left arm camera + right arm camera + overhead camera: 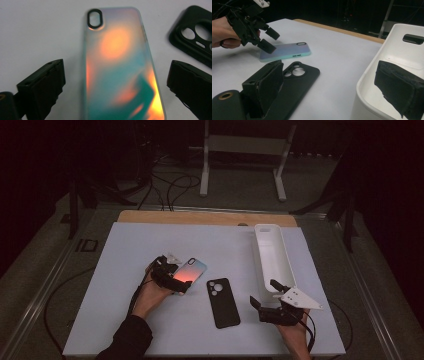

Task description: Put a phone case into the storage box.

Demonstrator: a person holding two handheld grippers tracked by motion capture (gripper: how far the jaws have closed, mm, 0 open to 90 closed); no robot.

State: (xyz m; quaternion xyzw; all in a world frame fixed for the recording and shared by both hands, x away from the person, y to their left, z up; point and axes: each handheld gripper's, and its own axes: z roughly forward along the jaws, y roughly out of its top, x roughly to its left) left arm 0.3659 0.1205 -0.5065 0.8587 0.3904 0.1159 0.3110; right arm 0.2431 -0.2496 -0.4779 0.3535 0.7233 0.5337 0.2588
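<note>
Iridescent and glossy, the phone case (190,270) lies flat on the white table (130,320), its long axis slanting away to the right, camera hole at the far end. The left gripper (172,279) hovers at its near end, jaws wide on either side, bare table around. The black case (223,302) lies just right. The right gripper (267,296) rests by the white tray (270,255), jaws wide.

Left gripper (113,82) w/ jaws wide apart, one each side of an iridescent phone case (120,67) lying flat on the white table (37,30), neither jaw touching it. Case shows orange & teal sheen (oval camera cutout at far end). Black phone case (192,35) lies upper right, apart.
</note>
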